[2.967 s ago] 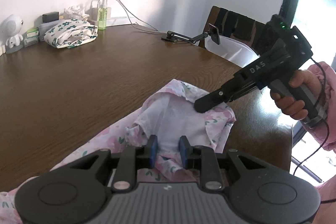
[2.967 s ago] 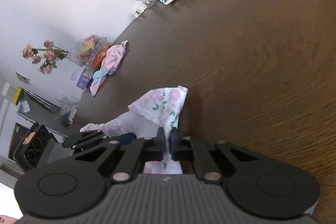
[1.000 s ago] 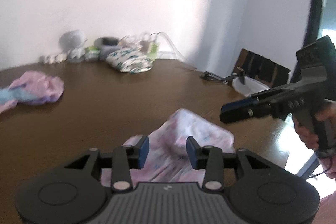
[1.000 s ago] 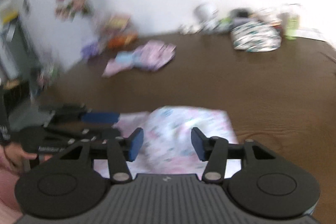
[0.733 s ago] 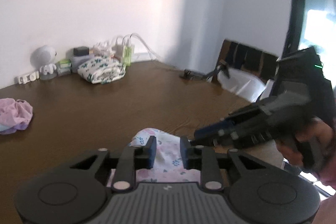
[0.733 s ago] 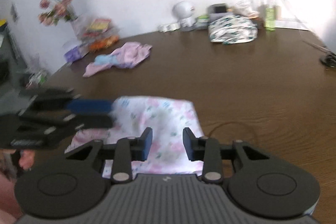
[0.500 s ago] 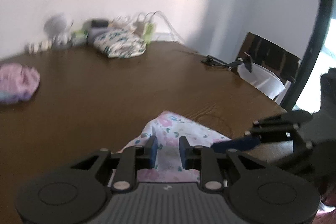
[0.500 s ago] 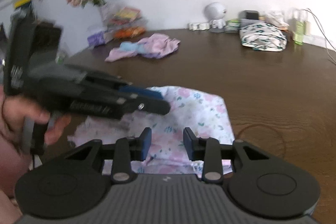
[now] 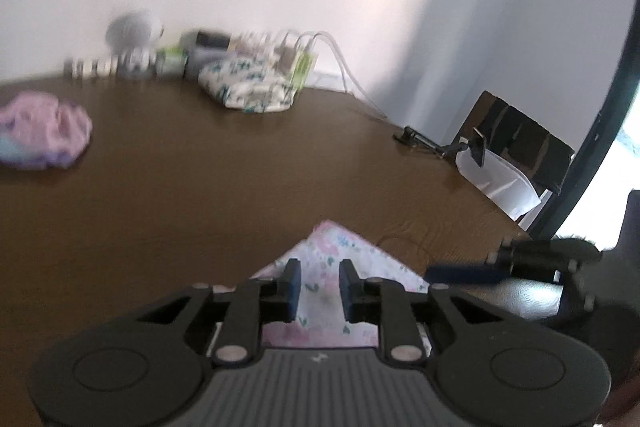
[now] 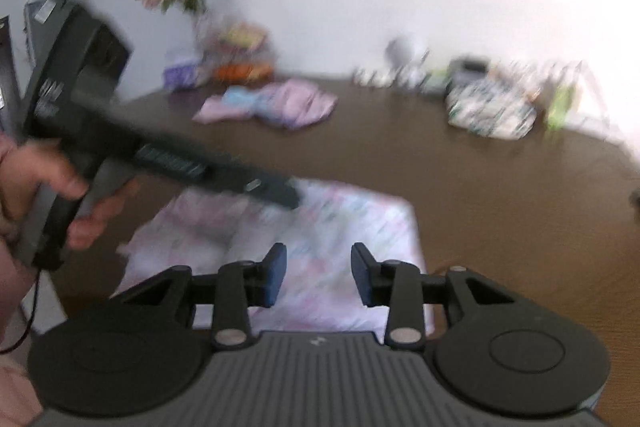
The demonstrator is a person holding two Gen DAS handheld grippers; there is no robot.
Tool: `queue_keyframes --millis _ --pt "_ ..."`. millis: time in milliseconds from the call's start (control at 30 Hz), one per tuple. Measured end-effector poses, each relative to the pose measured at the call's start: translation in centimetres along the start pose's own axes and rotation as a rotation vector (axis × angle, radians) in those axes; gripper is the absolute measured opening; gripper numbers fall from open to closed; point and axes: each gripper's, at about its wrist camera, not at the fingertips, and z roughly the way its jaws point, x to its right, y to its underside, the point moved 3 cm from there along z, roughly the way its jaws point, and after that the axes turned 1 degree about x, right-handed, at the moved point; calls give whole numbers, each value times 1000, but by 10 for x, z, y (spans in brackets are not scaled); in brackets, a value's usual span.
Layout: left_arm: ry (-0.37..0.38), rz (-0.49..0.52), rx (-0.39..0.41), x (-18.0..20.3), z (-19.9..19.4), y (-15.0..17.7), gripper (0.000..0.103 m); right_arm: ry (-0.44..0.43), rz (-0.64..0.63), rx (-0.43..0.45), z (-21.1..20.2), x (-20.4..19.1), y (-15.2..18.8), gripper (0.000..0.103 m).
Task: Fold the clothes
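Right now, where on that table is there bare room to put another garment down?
Bare wood spans the table middle, between the pink floral garment near the hand-held grippers and the purple clothes heap. More lies right of the garment. The back edge by the green-print bundle is crowded.

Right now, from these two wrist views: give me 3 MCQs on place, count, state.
1. Where does the green-print folded bundle lie?
A. at the table's far edge, by the wall
B. under the left gripper
C. on the chair

2. How many cloth items lie on the table?
A. one
B. three
C. five

3. How stands the right gripper?
A. shut on cloth
B. open, holding nothing
C. out of view

Key: A, it lies among the clutter by the wall; B, the bundle, the pink floral garment and the crumpled pink-blue piece; B, the garment shows through the gap between its fingers.
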Motion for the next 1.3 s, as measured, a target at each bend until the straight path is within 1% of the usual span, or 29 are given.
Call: queue_keyframes --millis 33,100,167,233,300,400,433,467,500,533,567,600,667,733,767,800,867,967,1167,1200,1267,1300 --pt "-12 13 -4 2 2 -1 18 10 1 -10 3 5 -1 32" --pt "-45 14 -34 2 13 2 16 21 7 -48 13 12 2 15" --pt "-64 17 -65 0 24 7 13 22 18 -102 26 16 11 13" --pt "-61 -1 -82 -4 31 14 13 19 31 -151 38 18 22 13" --pt "-64 1 -80 -5 30 15 13 25 43 -144 40 18 27 13" --pt "-75 13 -74 -1 24 12 13 20 53 -148 37 17 26 14" --pt "-78 17 -73 1 22 11 15 11 63 -148 35 18 24 14" --pt "-77 39 -71 7 19 12 26 4 79 -117 28 22 16 14" --pt "-74 66 -69 15 15 14 42 -3 94 -81 21 26 7 16" --pt "-71 92 -67 23 12 17 49 -10 110 -45 13 30 -3 18" --pt "-68 119 -64 30 8 19 63 -11 111 -21 10 33 -12 19" --pt "-65 146 -62 38 4 21 66 -12 109 1 7 37 -22 20" --pt "-59 200 -58 53 -3 25 64 -31 84 -15 17 40 -36 20" --pt "-53 254 -54 69 -10 29 51 -40 57 -64 38 39 -40 20" --pt "-50 281 -51 77 -14 31 42 -55 56 -90 47 37 -39 20" --pt "-61 287 -60 78 -12 34 37 -73 58 -115 57 36 -37 20" --pt "-89 289 -81 76 -4 43 32 -97 60 -156 73 32 -33 20" --pt "-120 287 -108 74 5 54 31 -84 48 -182 86 24 -21 20" --pt "-117 284 -113 69 8 59 31 -50 13 -172 90 16 -10 20" --pt "-97 268 -104 68 4 55 31 -48 15 -168 87 16 -11 20" --pt "-42 209 -52 63 -12 40 32 -54 36 -119 72 18 -17 20" --pt "-37 192 -26 59 -18 31 32 -53 42 -89 62 19 -20 20"
